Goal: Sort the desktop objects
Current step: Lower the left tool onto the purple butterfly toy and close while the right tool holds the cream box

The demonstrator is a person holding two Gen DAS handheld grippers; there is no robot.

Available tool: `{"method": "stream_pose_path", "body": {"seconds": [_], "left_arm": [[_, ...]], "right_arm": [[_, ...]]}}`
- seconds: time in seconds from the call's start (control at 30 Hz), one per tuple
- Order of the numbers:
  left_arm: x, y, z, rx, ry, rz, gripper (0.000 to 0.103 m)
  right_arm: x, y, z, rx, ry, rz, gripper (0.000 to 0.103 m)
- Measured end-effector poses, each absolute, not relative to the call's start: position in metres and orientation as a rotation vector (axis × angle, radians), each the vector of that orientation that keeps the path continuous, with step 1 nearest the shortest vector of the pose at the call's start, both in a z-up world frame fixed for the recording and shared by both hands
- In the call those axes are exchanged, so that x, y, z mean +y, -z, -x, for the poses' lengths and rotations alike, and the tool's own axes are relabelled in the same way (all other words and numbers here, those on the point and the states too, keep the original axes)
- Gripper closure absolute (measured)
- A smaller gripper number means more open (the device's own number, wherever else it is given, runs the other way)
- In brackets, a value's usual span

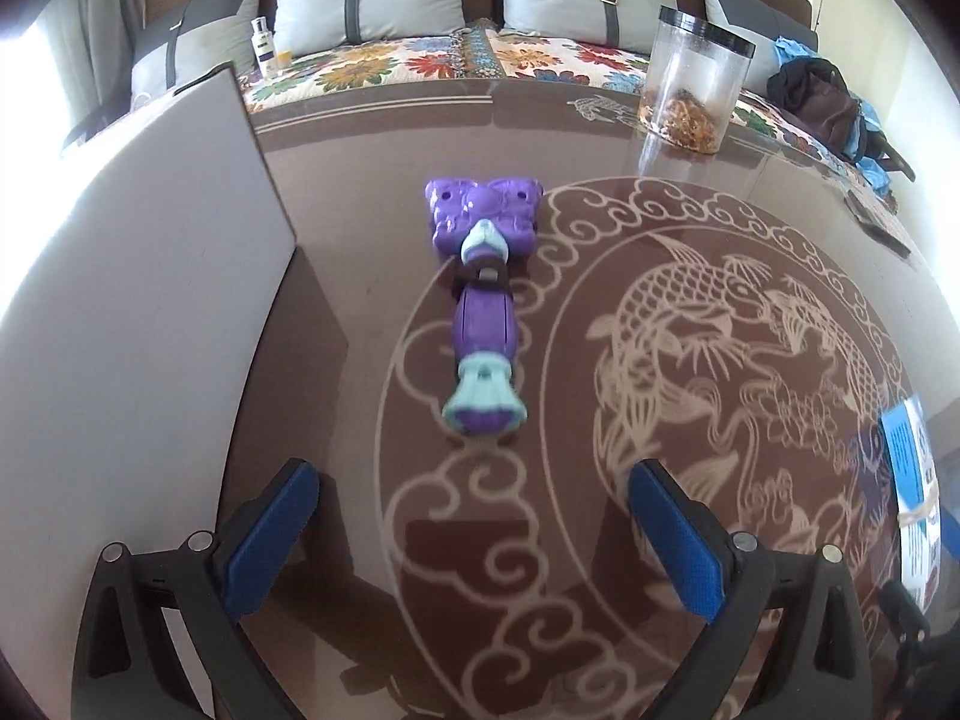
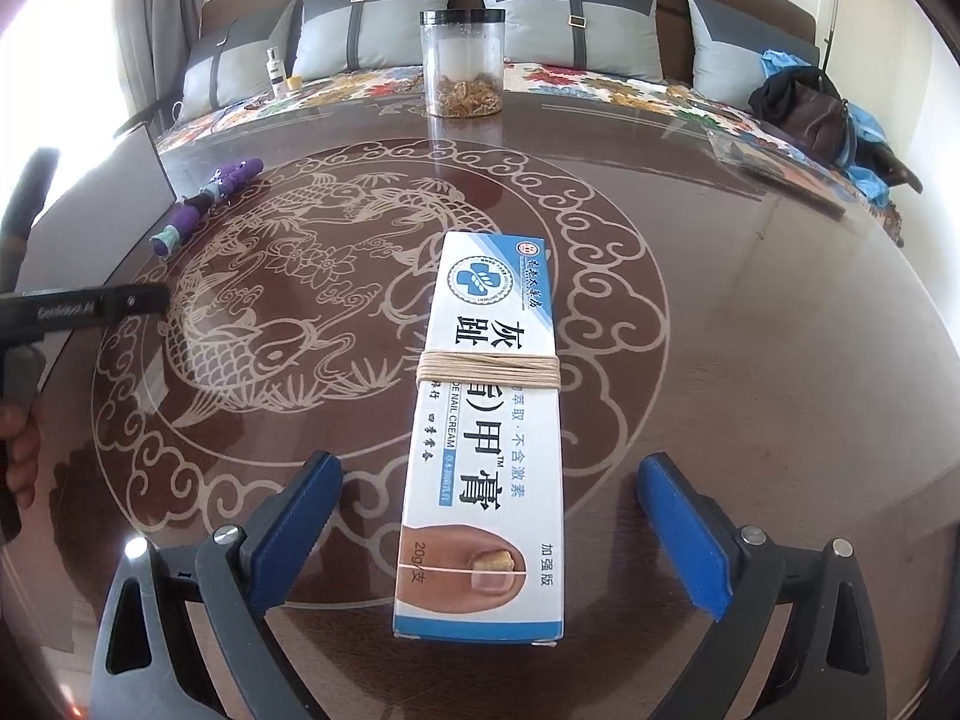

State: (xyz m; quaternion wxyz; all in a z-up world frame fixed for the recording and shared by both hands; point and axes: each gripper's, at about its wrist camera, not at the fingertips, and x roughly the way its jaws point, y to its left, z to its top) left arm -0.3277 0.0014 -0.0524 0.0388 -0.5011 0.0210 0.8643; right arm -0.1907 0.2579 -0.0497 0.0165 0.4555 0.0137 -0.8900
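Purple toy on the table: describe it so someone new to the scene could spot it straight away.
Start at the brown glass table with its pale fish-and-cloud pattern. At the pattern's left edge, beside the grey board, lies the purple toy. It is the only purple thing there: a butterfly-shaped head on a long handle with pale teal bands, unlike the white-and-blue cream box or the clear jar.

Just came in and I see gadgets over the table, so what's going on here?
A person is sorting things on a glass-topped table with a hand-held gripper in each hand. The right hand-held gripper stands open around a nail cream box tied with string, its pads clear of the box. The left hand-held gripper is open and empty, pointed at a purple toy lying ahead of it.
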Motion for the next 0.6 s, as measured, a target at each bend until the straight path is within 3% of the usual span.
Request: {"method": "stream_pose_path", "body": {"seconds": [0.3,0.33,0.4,0.43,0.47,0.6], "left_arm": [[0.007,0.052,0.384,0.088,-2.663,1.454,0.002],[0.007,0.049,0.382,0.088,-2.677,1.420,0.011],[0.008,0.044,0.383,0.083,-2.701,1.371,0.062],[0.008,0.044,0.382,0.072,-2.703,1.374,0.066],[0.009,0.043,0.378,0.072,-2.710,1.366,0.078],[0.013,0.042,0.338,0.016,-2.735,1.355,0.081]], "right_arm": [[0.258,0.050,0.191,0.044,2.765,-1.419,0.002],[0.258,0.050,0.191,0.044,2.765,-1.418,0.002],[0.258,0.051,0.192,0.044,2.765,-1.419,0.002],[0.258,0.051,0.192,0.044,2.765,-1.419,0.002],[0.258,0.051,0.192,0.044,2.765,-1.419,0.002],[0.257,0.051,0.192,0.044,2.765,-1.419,0.002]]}}
